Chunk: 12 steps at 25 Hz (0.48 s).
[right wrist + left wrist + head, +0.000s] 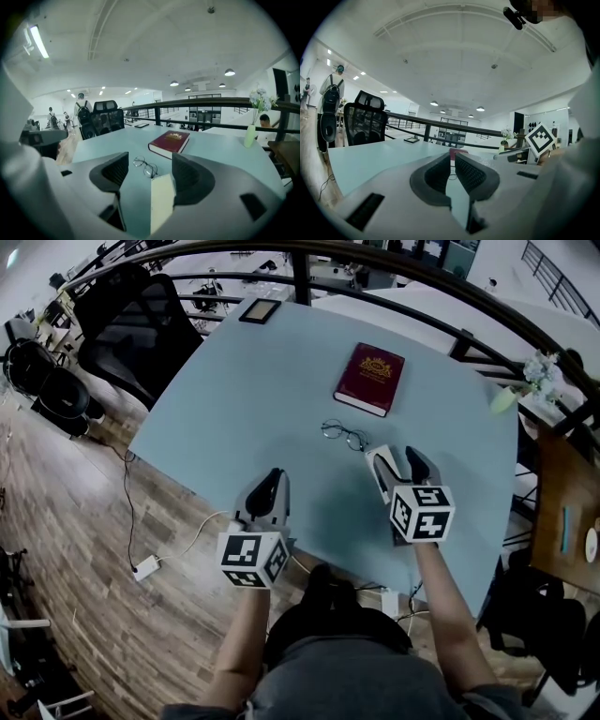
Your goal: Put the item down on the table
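A pair of thin-rimmed glasses (344,435) (145,167) lies flat on the pale blue table (244,399), near its middle. My right gripper (396,457) (150,161) hovers just short of the glasses, a little to their right. Its jaws stand wide apart with nothing between the pads. Beyond the glasses rests a dark red book (369,378) (169,142) with gold print on its cover. My left gripper (272,480) (453,159) sits over the table's near edge with its pads drawn together, holding nothing.
A small black-framed slab (260,310) lies at the table's far edge. A black office chair (131,324) stands at the far left and a railing (422,277) curves behind the table. A vase of flowers (539,376) stands at the right. A cable and adapter (147,567) lie on the wooden floor.
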{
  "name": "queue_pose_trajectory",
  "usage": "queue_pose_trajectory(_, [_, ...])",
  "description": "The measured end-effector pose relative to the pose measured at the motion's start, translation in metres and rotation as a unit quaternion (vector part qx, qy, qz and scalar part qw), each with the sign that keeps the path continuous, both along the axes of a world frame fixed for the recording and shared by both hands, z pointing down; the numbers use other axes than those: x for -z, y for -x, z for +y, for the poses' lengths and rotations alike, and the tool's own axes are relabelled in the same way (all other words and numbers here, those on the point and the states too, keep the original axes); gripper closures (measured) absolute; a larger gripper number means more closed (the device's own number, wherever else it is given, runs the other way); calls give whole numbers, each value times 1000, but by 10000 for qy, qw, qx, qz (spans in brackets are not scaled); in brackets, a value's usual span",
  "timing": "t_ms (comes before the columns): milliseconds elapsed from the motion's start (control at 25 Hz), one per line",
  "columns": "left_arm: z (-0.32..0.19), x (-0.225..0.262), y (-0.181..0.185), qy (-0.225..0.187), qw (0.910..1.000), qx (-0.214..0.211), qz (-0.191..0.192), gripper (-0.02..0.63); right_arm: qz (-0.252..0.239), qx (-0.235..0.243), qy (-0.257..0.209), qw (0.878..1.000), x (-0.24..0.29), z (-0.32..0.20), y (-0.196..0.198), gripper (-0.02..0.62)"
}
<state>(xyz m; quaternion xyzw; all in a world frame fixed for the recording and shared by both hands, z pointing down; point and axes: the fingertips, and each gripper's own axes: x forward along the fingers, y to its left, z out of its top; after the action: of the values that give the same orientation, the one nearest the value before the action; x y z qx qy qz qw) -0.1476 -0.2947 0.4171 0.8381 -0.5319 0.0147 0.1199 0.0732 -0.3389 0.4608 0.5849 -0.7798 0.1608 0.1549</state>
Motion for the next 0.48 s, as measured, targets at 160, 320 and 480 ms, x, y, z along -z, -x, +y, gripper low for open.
queue_pose_trajectory(160, [4, 5, -4, -45, 10000, -37, -18, 574, -225, 55, -530, 9983, 40, 13, 2, 308])
queue_pose_trajectory(320, [5, 10, -6, -106, 9999, -52, -40, 574, -400, 96, -941, 9947, 70, 25, 4, 321])
queue_pose_trajectory(480, [3, 17, -7, -193, 9998, -39, -54, 574, -535, 134, -1309, 9899, 95, 41, 4, 354])
